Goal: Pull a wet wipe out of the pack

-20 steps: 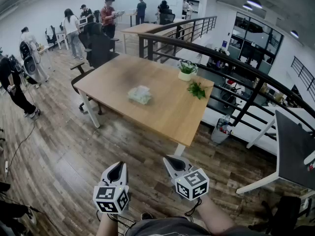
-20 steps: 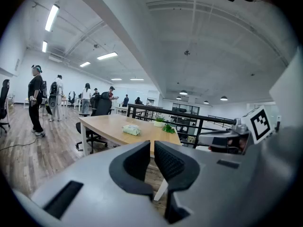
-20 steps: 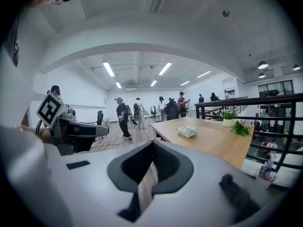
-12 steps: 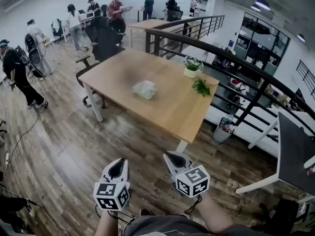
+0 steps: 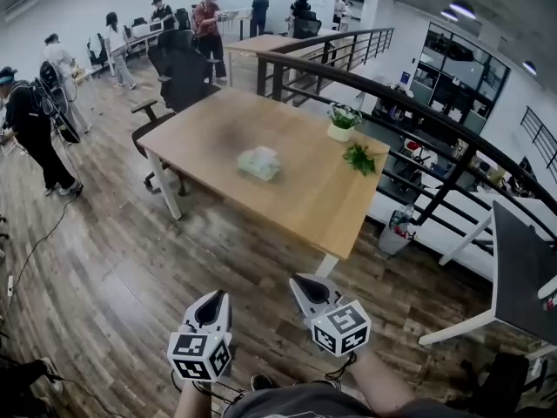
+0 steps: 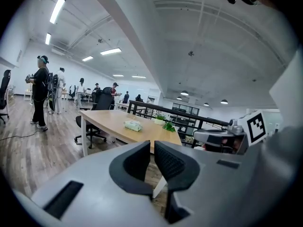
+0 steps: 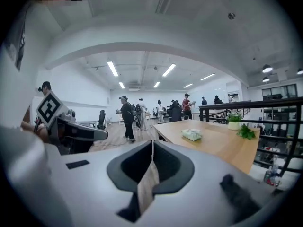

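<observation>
Head view has the pale green soft wet wipe pack (image 5: 259, 163) sitting near the middle of the big light wooden table (image 5: 300, 203). It's well apart from both tongs, with a stretch of brown plank floor (image 5: 130, 268) in between. So nothing's started yet on the actual pull, as far as I can judge.

The left gripper (image 5: 212, 298) and right gripper (image 5: 305, 282) are both low in front of me, side by side and aimed roughly toward the table. The pack is straight ahead, lined up about between the two. The right one's tip sits a touch further forward, but honestly neither is meaningfully closer.

Left gripper view: the jaws are almost together, with just a thin slit between them and nothing in it. The pack shows a little left of that slit. Right gripper view: the jaws are clenched and empty, and the pack shows off to the right of them.

The pack looks oblong and seems to lie crosswise to my approach, slightly skewed, though it's too small from here to be sure.

My guess is I need to close the whole distance first, then pin the pack with one gripper and open the other for the wipe. A white pot with a plant (image 5: 342, 124) and a loose green sprig (image 5: 359, 158) sit at the far right of the table, away from the pack.
</observation>
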`<state>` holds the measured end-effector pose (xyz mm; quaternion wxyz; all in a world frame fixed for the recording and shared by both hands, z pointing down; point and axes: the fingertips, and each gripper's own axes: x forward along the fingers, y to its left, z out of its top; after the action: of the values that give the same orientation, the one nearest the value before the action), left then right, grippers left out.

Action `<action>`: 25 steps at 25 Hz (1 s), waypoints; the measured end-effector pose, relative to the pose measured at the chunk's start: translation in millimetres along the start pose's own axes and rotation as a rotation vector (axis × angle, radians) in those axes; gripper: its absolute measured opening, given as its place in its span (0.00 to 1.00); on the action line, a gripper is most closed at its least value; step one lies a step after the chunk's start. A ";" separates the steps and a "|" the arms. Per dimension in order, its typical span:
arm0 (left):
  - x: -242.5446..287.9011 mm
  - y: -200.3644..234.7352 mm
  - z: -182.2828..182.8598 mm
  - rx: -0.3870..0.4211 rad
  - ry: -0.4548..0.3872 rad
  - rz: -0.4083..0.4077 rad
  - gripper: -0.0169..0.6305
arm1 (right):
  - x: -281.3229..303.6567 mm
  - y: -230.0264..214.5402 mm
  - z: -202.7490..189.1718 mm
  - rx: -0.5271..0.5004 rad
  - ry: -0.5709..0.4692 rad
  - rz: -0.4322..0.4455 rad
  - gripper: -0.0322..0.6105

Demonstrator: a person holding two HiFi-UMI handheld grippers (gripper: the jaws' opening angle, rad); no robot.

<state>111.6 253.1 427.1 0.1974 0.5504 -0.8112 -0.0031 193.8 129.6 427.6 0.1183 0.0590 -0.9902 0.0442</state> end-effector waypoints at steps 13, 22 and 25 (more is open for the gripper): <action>-10.6 48.5 -0.1 -0.018 -0.006 -0.033 0.09 | 21.0 2.3 -9.1 0.038 0.026 -0.074 0.09; 6.8 62.9 5.6 -0.014 -0.014 -0.012 0.09 | 51.4 -13.2 -9.6 0.060 0.018 -0.071 0.09; 15.2 74.3 9.8 -0.014 -0.010 0.006 0.09 | 69.6 -19.6 -7.6 0.078 0.014 -0.060 0.09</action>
<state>37.4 266.7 439.4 0.1972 0.5466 -0.8138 -0.0108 130.9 103.6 453.1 0.1241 0.0929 -0.9847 0.0797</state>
